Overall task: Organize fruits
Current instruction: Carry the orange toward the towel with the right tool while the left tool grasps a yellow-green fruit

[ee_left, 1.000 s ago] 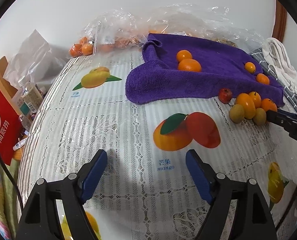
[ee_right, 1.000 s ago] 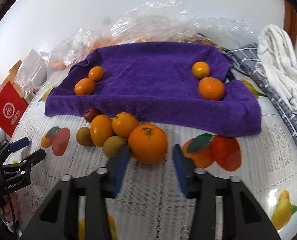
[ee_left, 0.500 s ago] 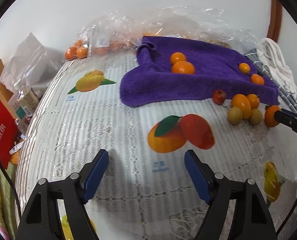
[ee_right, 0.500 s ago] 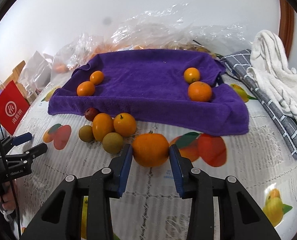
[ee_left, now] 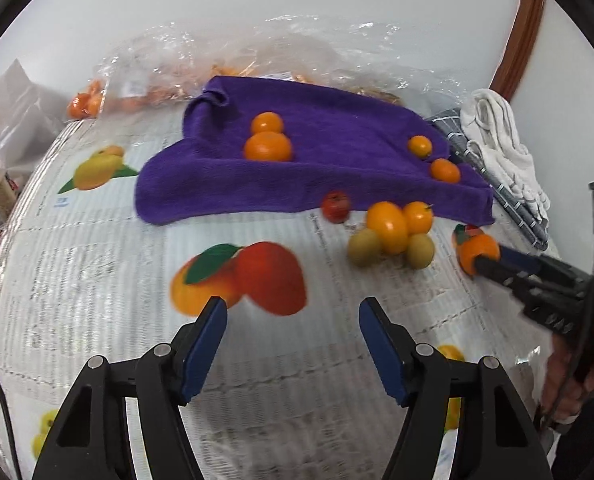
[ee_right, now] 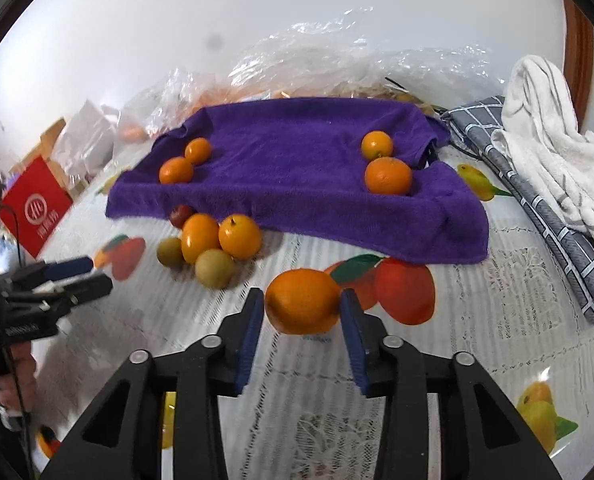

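Observation:
My right gripper (ee_right: 302, 307) is shut on a large orange (ee_right: 303, 301) and holds it over the tablecloth, in front of the purple towel (ee_right: 297, 160); it also shows in the left wrist view (ee_left: 477, 252). The towel carries two oranges on its left (ee_right: 177, 170) and two on its right (ee_right: 388, 175). A cluster of small fruits (ee_right: 213, 240) lies at the towel's front edge: orange, green and one red (ee_left: 336, 207). My left gripper (ee_left: 293, 326) is open and empty over the printed mango, left of the cluster.
A fruit-print lace tablecloth (ee_left: 97, 264) covers the table. Clear plastic bags with oranges (ee_left: 145, 80) lie behind the towel. A grey checked cloth (ee_right: 537, 208) and white towel (ee_right: 545, 136) lie at the right. A red box (ee_right: 37, 208) stands at the left.
My right gripper closed on the large orange and drew it back from the cluster, toward the right. My left gripper shifted slightly and stayed open.

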